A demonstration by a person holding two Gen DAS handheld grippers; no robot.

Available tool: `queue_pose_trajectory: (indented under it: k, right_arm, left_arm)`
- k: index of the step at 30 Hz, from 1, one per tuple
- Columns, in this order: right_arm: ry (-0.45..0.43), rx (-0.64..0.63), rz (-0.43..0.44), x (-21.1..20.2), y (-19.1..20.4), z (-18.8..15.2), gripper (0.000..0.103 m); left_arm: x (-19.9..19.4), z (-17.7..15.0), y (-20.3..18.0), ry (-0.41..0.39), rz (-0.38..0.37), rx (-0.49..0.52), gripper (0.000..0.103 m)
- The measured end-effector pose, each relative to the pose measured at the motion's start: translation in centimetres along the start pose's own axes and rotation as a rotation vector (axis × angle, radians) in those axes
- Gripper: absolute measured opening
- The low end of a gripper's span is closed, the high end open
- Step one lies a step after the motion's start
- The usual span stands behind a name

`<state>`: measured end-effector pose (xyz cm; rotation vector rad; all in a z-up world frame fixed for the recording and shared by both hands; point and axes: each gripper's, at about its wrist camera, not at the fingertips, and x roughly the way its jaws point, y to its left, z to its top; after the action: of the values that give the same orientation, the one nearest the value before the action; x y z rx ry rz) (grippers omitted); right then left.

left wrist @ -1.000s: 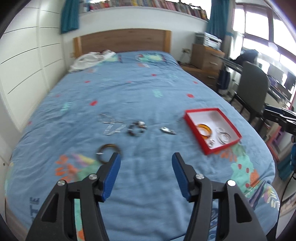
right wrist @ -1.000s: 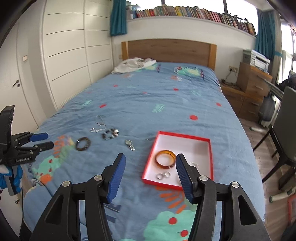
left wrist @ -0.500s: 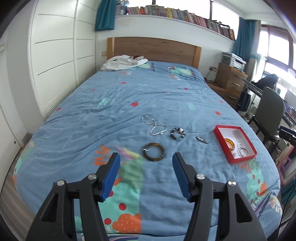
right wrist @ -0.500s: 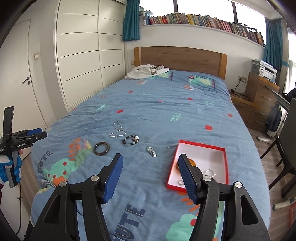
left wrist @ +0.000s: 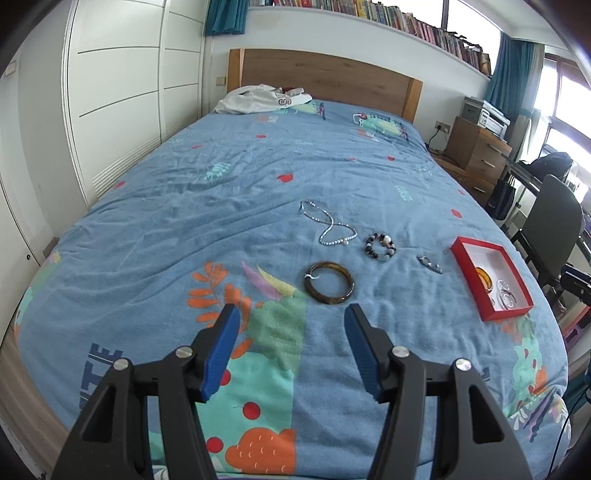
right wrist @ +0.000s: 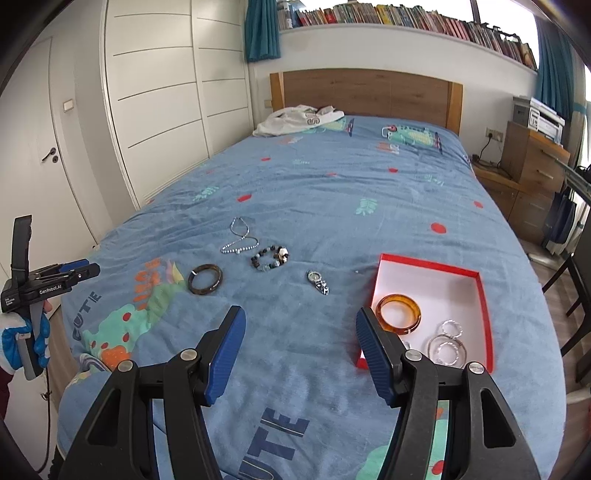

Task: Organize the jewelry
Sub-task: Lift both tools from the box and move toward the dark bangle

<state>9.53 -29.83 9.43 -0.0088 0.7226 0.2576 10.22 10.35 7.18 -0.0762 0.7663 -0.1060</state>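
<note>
Above the bedspread (left wrist: pixel 155 229), both grippers tilt downward, fingers apart, empty.

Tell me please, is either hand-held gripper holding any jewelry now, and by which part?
Nothing is held. The left hand-held gripper and the right hand-held gripper both stand open above the blue patterned bedspread, nothing between their pads.

A home bedroom: bed (left wrist: pixel 258 177) with wooden headboard (left wrist: pixel 325 79), wardrobe (right wrist: pixel 155 110), bookshelf (right wrist: pixel 406 18).
</note>
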Motion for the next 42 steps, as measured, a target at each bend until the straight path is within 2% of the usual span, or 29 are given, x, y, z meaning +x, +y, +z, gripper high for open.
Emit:
queue_pose_trajectory:
  k: [22,42]
  right_arm:
    - [0.126,0.044,0.062,10.3,-0.5,-0.3,0.062]
    - [0.175,0.081,0.101,15.8,-1.4,-0.7,0.062]
  left_arm:
    - [10.8,0.1,-2.2,0.150,-0.069,0.008,0.057]
    - [16.0,1.0,-3.0,0.198,-0.075,0.022,0.057]
